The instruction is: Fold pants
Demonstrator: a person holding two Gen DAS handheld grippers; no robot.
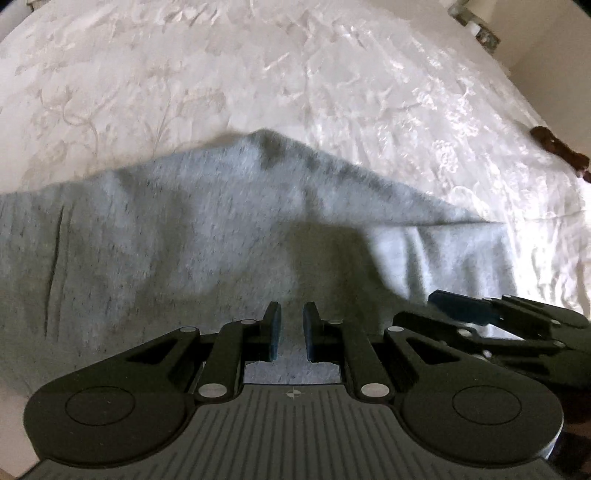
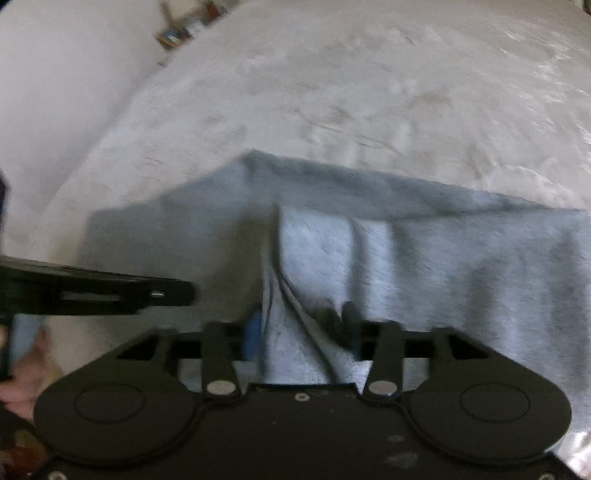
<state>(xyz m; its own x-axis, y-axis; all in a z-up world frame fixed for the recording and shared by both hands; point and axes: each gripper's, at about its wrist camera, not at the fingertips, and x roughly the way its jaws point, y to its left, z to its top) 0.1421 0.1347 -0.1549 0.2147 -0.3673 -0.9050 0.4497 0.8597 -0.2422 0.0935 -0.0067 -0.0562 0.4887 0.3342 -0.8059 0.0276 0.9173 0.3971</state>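
Light grey heathered pants (image 1: pixel 207 236) lie on a white floral bedspread (image 1: pixel 258 74), partly folded, with a raised fold edge across the middle. My left gripper (image 1: pixel 292 325) hovers just over the cloth with a narrow gap between its fingers and nothing in them. My right gripper (image 2: pixel 301 332) is closed on a bunched fold of the pants (image 2: pixel 424 266), with cloth gathered between the blue pads. The right gripper also shows at the right edge of the left wrist view (image 1: pixel 491 314). The left gripper shows at the left of the right wrist view (image 2: pixel 110 293).
The bedspread (image 2: pixel 351 81) stretches beyond the pants. A dark brown object (image 1: pixel 557 149) sits at the bed's right edge. A wall and a small fixture (image 1: pixel 476 26) lie beyond the far corner. A hand (image 2: pixel 22 380) shows at the lower left.
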